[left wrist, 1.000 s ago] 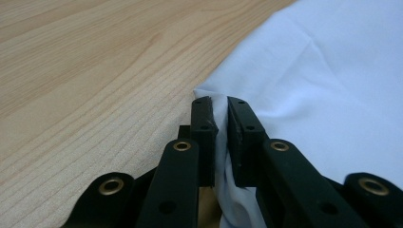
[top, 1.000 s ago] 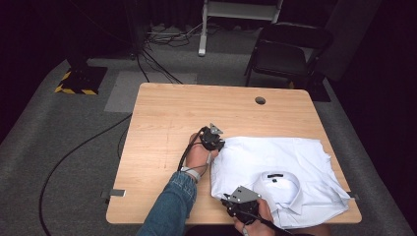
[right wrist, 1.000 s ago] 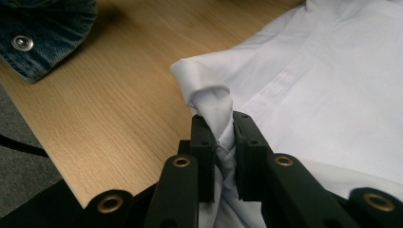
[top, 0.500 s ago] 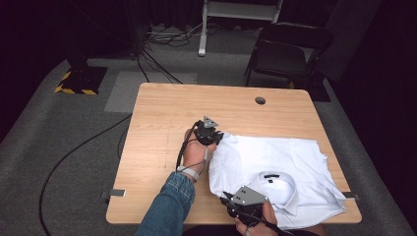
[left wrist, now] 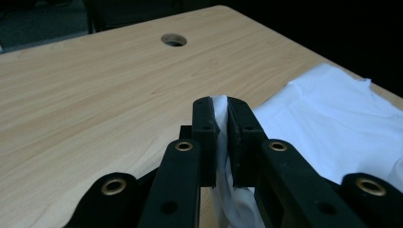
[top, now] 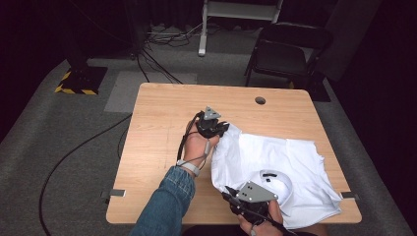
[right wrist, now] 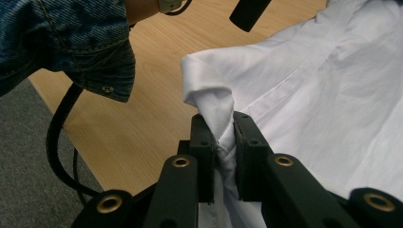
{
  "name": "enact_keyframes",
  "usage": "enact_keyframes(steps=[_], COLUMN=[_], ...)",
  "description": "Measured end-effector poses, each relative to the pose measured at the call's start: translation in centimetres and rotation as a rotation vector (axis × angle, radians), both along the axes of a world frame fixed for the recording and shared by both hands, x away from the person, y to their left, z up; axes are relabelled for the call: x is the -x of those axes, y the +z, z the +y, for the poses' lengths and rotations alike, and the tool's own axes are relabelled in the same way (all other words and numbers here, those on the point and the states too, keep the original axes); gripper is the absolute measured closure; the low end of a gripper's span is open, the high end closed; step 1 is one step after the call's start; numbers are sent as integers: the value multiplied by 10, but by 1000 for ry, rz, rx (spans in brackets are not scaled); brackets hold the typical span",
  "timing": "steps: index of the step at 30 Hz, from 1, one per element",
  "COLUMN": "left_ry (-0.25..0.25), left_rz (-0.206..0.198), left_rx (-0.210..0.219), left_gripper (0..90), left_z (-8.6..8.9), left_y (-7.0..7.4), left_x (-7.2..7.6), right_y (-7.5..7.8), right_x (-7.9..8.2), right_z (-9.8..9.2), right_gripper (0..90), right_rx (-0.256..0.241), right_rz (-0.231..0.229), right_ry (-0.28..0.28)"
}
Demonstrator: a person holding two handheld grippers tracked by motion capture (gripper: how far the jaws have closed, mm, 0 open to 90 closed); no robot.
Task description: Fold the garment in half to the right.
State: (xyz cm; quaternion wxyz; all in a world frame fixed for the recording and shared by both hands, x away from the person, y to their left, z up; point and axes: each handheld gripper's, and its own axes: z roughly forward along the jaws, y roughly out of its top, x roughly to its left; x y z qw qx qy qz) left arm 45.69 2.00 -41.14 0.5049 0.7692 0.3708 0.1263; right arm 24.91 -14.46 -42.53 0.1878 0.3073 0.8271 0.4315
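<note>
A white collared shirt (top: 290, 167) lies on the right half of the wooden table (top: 162, 123), collar toward the near edge. My left gripper (top: 223, 129) is shut on the shirt's far-left corner; in the left gripper view a white fold (left wrist: 221, 123) is pinched between the two jaws of the left gripper (left wrist: 218, 102). My right gripper (top: 228, 192) is shut on the shirt's near-left edge. In the right gripper view a bunched piece of white cloth (right wrist: 216, 107) rises from between the jaws of the right gripper (right wrist: 219, 116).
A round cable hole (top: 260, 100) sits near the table's far right edge. A dark folding chair (top: 287, 54) stands behind the table. Cables (top: 74, 152) run over the grey carpet at left. A denim sleeve (right wrist: 66, 42) shows close to the right gripper.
Both grippers have moved left with the shirt, dragging it across the table. The shirt's left edge now sits nearer the table's middle and its right side is more rumpled.
</note>
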Motion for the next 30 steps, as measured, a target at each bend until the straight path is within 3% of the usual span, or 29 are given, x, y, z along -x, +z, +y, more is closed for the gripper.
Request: enact_keyframes(steps=[10,23,30], left_ry=[5,45,55], left_rz=[-66,-69,-98], left_rx=[-15,-34,-35], left_gripper=[829,829,830], left_z=[6,26,31], left_y=[21,40,58], left_x=[2,5,8], right_y=[18,35,45], right_x=[-1,-2,-2], right_z=[3,18,23], right_gripper=[802,800,798], right_rx=[-23,-63,-94], right_rz=[-20,-29,-52], right_ry=[1,26,37])
